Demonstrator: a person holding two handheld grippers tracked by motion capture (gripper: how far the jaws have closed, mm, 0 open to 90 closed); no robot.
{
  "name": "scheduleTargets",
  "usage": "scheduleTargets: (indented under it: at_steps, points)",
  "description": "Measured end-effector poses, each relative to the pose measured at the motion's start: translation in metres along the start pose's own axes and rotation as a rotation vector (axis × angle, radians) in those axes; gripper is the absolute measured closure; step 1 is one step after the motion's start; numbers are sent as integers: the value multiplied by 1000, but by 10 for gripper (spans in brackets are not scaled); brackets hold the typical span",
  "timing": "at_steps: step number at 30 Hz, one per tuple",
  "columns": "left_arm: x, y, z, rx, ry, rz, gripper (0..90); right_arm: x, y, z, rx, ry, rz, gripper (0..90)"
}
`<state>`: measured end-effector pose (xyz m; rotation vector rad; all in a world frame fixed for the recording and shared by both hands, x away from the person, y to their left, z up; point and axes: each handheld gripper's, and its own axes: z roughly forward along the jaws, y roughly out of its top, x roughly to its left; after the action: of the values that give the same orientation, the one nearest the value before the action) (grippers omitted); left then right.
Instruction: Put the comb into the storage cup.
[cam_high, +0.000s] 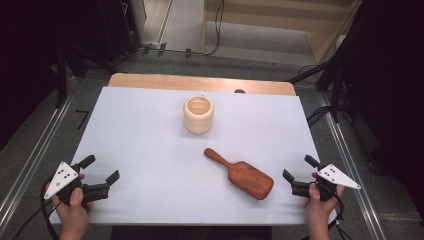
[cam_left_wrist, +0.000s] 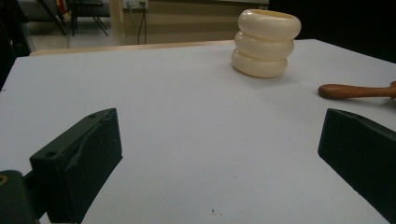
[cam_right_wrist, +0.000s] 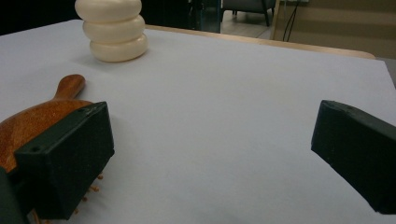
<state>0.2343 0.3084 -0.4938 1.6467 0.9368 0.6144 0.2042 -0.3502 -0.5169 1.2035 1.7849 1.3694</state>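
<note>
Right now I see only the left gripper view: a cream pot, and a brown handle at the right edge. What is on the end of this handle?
Observer: It is a brush. In the high view its wide wooden head lies at the near right end.
Operator: Do the bristles face up?
Observer: No. The right gripper view shows the bristles pointing down under the head, onto the table.
Operator: And where is the right gripper?
Observer: The right gripper is just right of the brush head, with its jaws open and not touching the brush.
</note>
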Motion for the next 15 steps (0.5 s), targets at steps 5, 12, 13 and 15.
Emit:
scheduleTargets:
  at_steps: [5, 12, 13, 15]
  points:
    - [1, 0, 0, -2, -3, -5, 0, 2, 3, 0, 22, 10, 6, 0]
    - [0, -1, -1, -5, 6, -7, 0, 11, 15, 1, 36, 55, 4, 85]
    - [0, -1, -1, -5, 8, -10, 0, 14, 17, 1, 37, 67, 0, 120]
    - [-1, -1, -1, -6, 8, -13, 0, 19, 24, 3, 53, 78, -15, 126]
